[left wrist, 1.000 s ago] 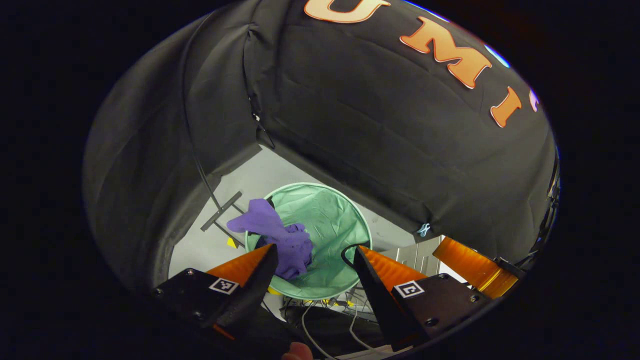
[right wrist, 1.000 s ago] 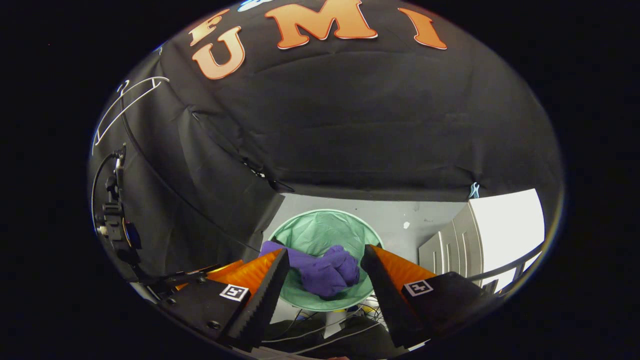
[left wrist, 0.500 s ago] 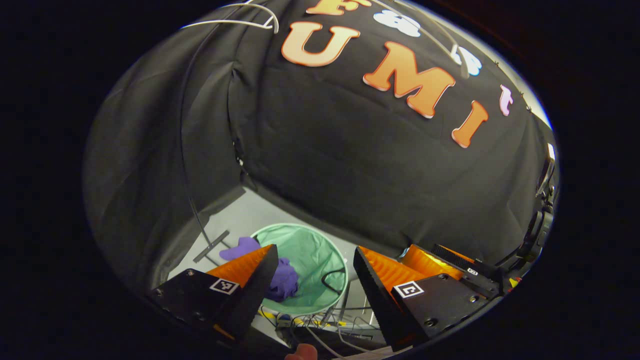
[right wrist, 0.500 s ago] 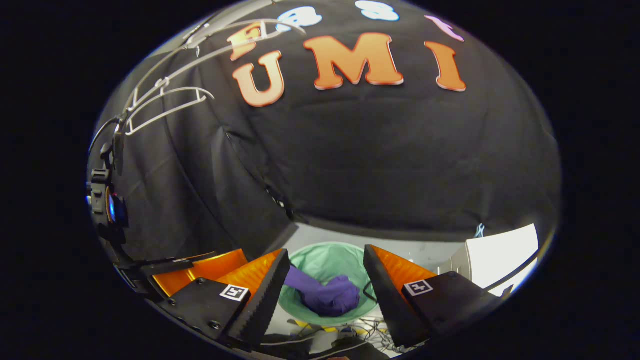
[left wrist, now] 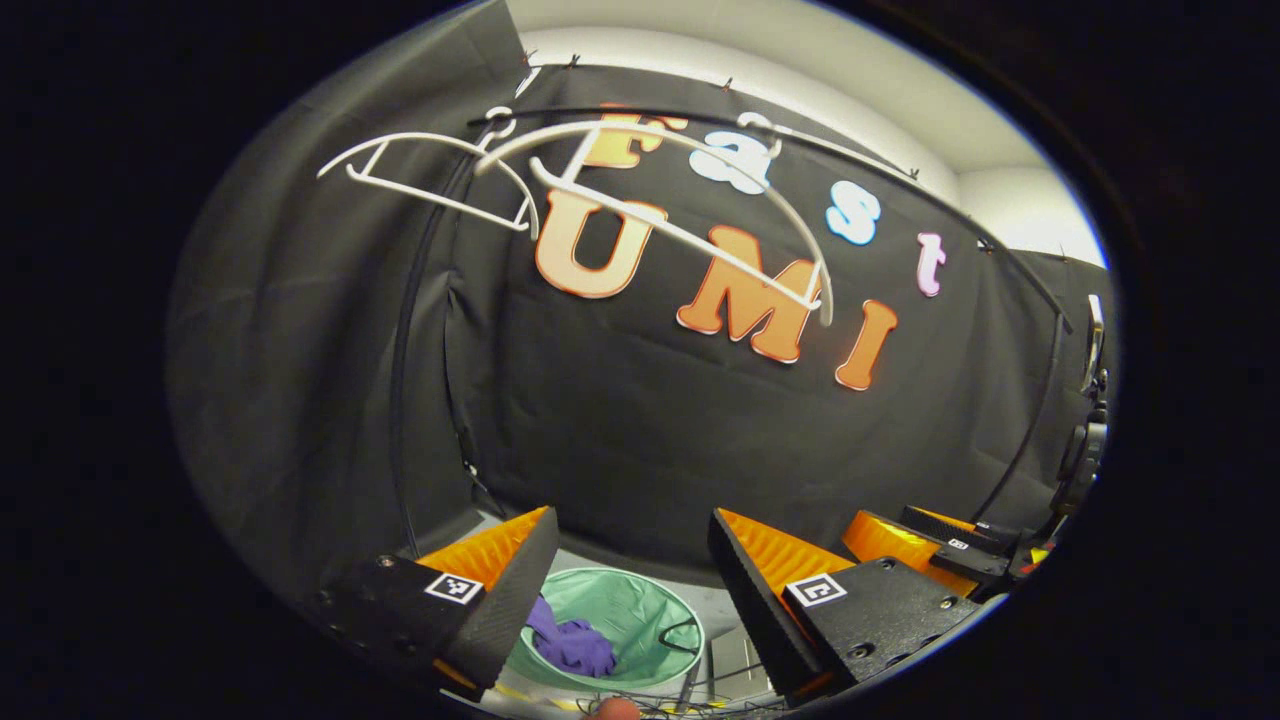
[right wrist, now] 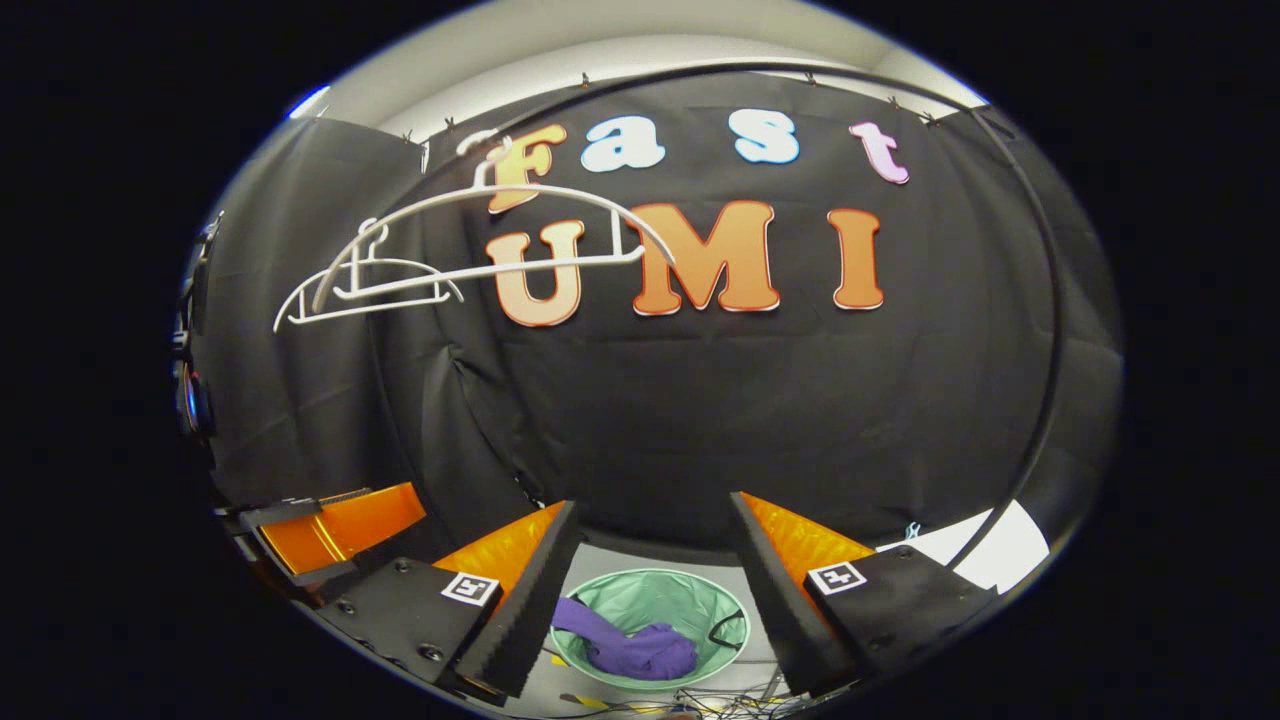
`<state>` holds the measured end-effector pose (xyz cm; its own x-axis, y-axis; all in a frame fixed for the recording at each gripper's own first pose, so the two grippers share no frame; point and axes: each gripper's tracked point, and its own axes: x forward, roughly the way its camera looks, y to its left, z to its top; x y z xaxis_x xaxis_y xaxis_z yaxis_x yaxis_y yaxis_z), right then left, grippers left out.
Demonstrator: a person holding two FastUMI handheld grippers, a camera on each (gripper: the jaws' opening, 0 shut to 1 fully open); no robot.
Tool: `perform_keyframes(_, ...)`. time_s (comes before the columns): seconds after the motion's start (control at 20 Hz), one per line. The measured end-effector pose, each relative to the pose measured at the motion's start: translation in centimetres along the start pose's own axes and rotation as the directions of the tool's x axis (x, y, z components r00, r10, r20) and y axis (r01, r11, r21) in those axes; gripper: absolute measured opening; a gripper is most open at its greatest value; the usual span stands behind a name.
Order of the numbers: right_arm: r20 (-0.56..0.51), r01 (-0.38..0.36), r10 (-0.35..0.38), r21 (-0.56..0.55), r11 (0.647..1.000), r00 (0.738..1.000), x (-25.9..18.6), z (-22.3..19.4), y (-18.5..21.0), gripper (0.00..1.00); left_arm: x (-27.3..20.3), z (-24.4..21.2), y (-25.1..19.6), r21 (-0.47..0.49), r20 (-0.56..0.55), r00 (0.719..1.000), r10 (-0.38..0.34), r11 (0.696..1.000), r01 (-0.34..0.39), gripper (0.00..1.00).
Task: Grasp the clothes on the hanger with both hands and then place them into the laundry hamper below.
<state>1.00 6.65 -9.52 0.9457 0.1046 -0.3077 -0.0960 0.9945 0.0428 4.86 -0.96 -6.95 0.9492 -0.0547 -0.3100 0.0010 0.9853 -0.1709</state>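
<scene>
A purple garment (left wrist: 570, 640) (right wrist: 630, 648) lies bunched inside the round green laundry hamper (left wrist: 640, 610) (right wrist: 680, 595) on the floor, with one end draped over the rim. Two bare white hangers (left wrist: 680, 225) (right wrist: 470, 250) hang on a dark rail high up before the black wall. My left gripper (left wrist: 635, 570) is open and holds nothing, well above the hamper. My right gripper (right wrist: 650, 555) is open too, also high over the hamper. The right gripper (left wrist: 930, 545) shows at the lower right of the left gripper view, and the left gripper (right wrist: 330, 520) at the lower left of the right gripper view.
Loose cables (left wrist: 660, 700) lie on the grey floor in front of the hamper. A black cord (left wrist: 400, 380) runs down the left cloth wall. A pale panel (right wrist: 990, 550) stands at the lower right.
Both grippers have risen and tilted up, away from the hamper, staying open. The hamper with the garment now looks smaller and lower, and the hangers have come into view.
</scene>
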Motion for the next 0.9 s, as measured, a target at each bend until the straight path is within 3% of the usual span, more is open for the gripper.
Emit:
perform_keyframes(0.15,0.036,0.023,-0.023,0.009,1.0,0.999,-3.7,1.1,1.3,0.97,-2.8,2.6,0.7,0.028,0.083,0.996,-0.019,0.999,0.017,0.95)
perform_keyframes(0.2,0.049,0.037,-0.037,0.013,0.999,0.998,-4.8,1.3,1.5,0.87,-3.7,3.6,0.7,0.032,0.105,0.994,-0.025,0.999,0.022,0.92)
perform_keyframes(0.3,0.078,0.081,-0.081,0.012,0.997,0.994,-6.6,2.1,1.4,0.87,-5.2,4.8,0.8,0.04,0.141,0.99,-0.031,0.999,0.026,0.92)
perform_keyframes(0.45,0.109,0.095,-0.099,0.037,0.995,0.989,-9.4,3.3,1.6,0.87,-5.1,4.7,1.0,0.035,0.14,0.99,-0.027,0.999,0.022,0.99)
perform_keyframes(0.6,0.147,0.129,-0.13,0.021,0.991,0.981,-11.0,4.6,0.3,1.0,-5.6,5.6,1.1,0.017,0.178,0.984,-0.024,1.0,0.022,0.95)
perform_keyframes(0.9,0.215,0.134,-0.13,-0.004,0.991,0.968,-13.6,6.8,-2.7,0.87,-6.4,7.0,0.5,0.033,0.256,0.966,0.021,0.999,-0.03,0.95)
